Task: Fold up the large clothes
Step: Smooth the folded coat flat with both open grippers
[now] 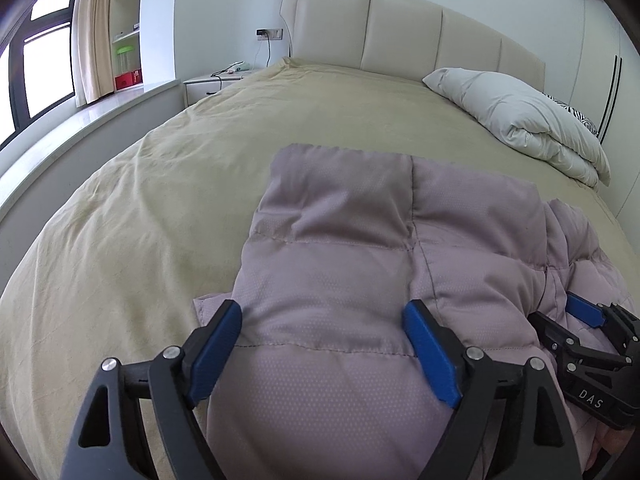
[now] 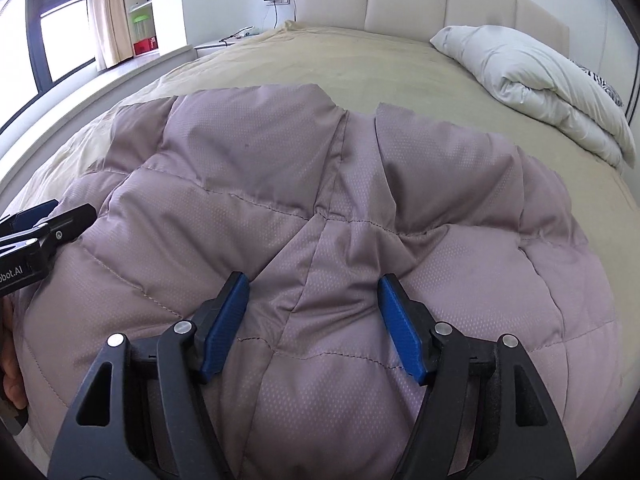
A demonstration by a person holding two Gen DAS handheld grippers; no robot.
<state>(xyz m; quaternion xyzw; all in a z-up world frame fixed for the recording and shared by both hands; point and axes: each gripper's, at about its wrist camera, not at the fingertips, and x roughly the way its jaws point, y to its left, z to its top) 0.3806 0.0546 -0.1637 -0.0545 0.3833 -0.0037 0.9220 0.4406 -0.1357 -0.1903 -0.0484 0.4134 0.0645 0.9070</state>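
Garment: a mauve quilted jacket [image 2: 320, 208] lies on the bed [image 1: 160, 168], near the foot edge closest to the cameras, well apart from the white duvet [image 1: 528, 120] by the headboard.
Left gripper [image 1: 324, 344]: jaws spread wide, one blue pad on each side of a puffy panel; the pads look to rest against the cloth rather than pinch it (no fold is drawn up between them).
Right gripper [image 2: 314, 320]: jaws also spread, straddling the middle seam, nothing clamped that I can see.
Hands: part of a hand [image 2: 10, 364] shows at the left edge of the right wrist view, behind the other gripper.
Done so far: in the left wrist view the jacket's left part seems laid over the body, giving a fairly straight side edge and a squarish far end.
Left to do: in the right wrist view the far end is split into two flaps with bed showing between, and the right side is rumpled and unfolded; I judge the task roughly midway, with that side and the lengthwise fold outstanding.
Risk: the padding is springy and may push folds open.
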